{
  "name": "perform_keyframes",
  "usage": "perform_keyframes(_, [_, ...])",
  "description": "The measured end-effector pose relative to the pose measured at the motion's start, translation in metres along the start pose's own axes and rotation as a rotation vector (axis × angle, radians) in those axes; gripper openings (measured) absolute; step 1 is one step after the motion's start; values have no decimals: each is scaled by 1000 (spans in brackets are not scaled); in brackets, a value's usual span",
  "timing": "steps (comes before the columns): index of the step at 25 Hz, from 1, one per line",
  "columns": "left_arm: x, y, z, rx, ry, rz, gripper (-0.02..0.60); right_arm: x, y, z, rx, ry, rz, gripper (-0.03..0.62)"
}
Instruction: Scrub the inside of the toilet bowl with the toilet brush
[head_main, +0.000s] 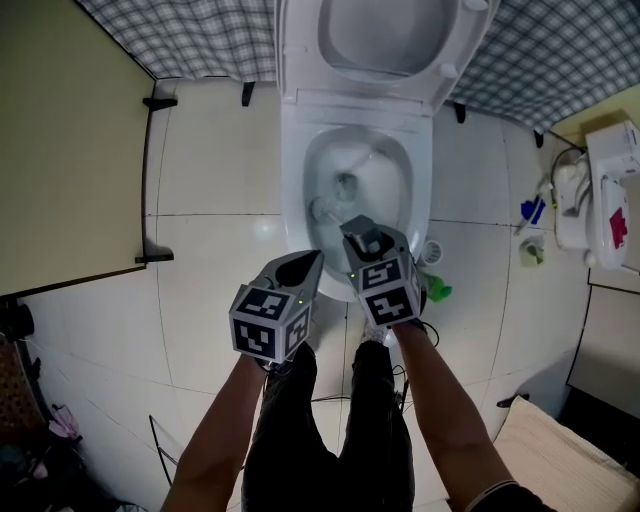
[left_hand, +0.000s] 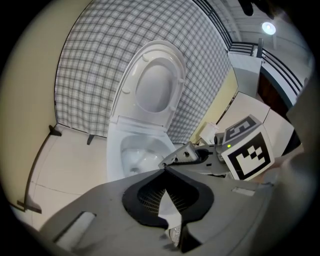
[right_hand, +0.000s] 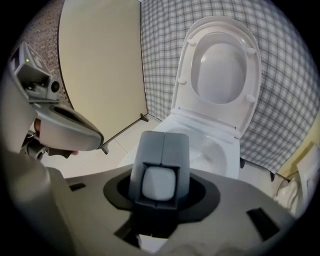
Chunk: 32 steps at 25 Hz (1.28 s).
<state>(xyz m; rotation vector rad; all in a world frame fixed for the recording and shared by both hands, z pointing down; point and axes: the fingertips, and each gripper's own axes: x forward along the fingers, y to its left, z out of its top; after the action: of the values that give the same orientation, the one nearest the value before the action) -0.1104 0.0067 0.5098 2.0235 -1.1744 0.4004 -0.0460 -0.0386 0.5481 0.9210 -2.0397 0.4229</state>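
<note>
The white toilet (head_main: 420, 200) stands with seat and lid (head_main: 385, 35) raised, and its bowl (left_hand: 132, 150) (right_hand: 215, 150) is open below me. The toilet brush (head_main: 325, 210) has its grey bristle head low on the bowl's near left wall. My right gripper (head_main: 362, 235) is shut on the brush handle just above the front rim. In the right gripper view the handle's white end (right_hand: 159, 182) shows between that gripper's (right_hand: 160, 140) grey jaws. My left gripper (head_main: 308, 264) (left_hand: 165, 170) hangs beside it at the left, jaws together, holding nothing.
A beige partition (head_main: 60, 150) stands at the left, and a checked cloth (head_main: 190, 35) covers the back wall. A green object (head_main: 437, 291) and a small white round item (head_main: 432, 250) lie by the toilet's right foot. Bottles (head_main: 532, 212) and a white fixture (head_main: 610, 200) stand at the right.
</note>
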Motion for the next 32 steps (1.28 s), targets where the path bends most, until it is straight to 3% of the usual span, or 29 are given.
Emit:
perform_keyframes(16, [15, 9, 2, 12, 22, -21, 6, 30, -47, 36, 26, -46, -70, 190])
perform_keyframes(21, [19, 4, -8, -3, 35, -27, 6, -7, -45, 3, 6, -16, -68, 190])
perform_keyframes(27, [22, -7, -18, -17, 53, -34, 6, -44, -9, -44, -23, 32, 5, 190])
perform_keyframes(32, [23, -7, -18, -17, 55, -30, 6, -35, 4, -47, -86, 47, 9, 190])
